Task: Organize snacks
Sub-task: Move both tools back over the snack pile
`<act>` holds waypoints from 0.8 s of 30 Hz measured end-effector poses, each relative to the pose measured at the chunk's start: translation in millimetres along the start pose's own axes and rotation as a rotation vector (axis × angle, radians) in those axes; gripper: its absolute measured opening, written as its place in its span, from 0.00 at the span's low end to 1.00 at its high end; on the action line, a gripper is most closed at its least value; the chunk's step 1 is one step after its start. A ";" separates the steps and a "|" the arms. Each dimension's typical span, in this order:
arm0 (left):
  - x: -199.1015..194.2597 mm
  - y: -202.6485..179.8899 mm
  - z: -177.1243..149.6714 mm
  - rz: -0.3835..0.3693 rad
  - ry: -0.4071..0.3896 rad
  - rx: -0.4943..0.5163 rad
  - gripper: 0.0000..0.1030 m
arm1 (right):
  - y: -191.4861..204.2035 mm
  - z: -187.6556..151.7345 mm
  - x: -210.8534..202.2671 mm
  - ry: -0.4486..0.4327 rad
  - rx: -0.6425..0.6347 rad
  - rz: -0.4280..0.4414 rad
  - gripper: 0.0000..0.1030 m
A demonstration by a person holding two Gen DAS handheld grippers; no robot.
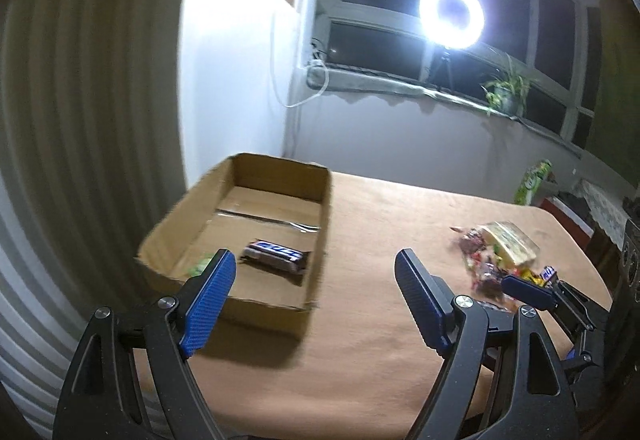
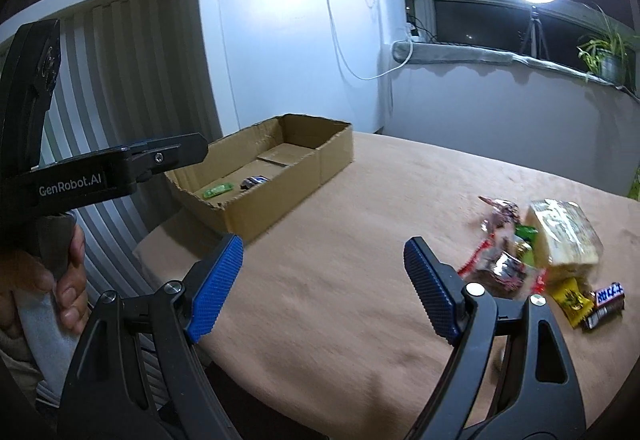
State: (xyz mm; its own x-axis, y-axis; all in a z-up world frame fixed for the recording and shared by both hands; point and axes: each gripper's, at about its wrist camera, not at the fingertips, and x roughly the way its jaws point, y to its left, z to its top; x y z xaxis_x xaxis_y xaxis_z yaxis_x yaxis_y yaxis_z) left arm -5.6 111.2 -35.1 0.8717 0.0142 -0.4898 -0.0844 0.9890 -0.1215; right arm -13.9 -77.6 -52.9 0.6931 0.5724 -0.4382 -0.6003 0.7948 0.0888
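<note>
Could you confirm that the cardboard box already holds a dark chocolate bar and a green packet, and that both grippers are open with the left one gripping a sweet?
Not quite: the left gripper holds nothing; its open jaws are empty in the left wrist view. The rest stands: the cardboard box holds the dark chocolate bar and the green packet, and the right gripper is open too.

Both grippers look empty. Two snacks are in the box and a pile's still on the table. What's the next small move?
Probably ease the right gripper forward and right onto the Snickers bar at the near edge of the pile. Its jaws stand open and empty, that bar lies nearest, and the box has room.
</note>
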 end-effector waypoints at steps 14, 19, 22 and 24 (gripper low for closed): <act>18.3 -64.0 -13.7 -0.096 0.077 0.086 0.80 | -60.3 -28.5 -26.0 0.008 0.093 -0.106 0.83; 29.6 -88.5 -22.6 -0.137 0.113 0.117 0.80 | -84.2 -42.3 -33.8 0.017 0.121 -0.151 0.83; 37.7 -103.3 -29.8 -0.169 0.142 0.132 0.80 | -99.5 -54.2 -38.4 0.029 0.139 -0.179 0.83; 43.8 -114.5 -34.3 -0.191 0.163 0.147 0.80 | -106.5 -61.8 -40.1 0.037 0.145 -0.192 0.83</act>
State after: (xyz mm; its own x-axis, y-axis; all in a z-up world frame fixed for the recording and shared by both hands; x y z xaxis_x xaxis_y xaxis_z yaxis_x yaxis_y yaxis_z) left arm 25.8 -6.5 -72.2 0.7749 -0.1864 -0.6040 0.1548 0.9824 -0.1047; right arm -2.4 -197.7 -100.1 0.7725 0.4022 -0.4914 -0.3931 0.9106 0.1274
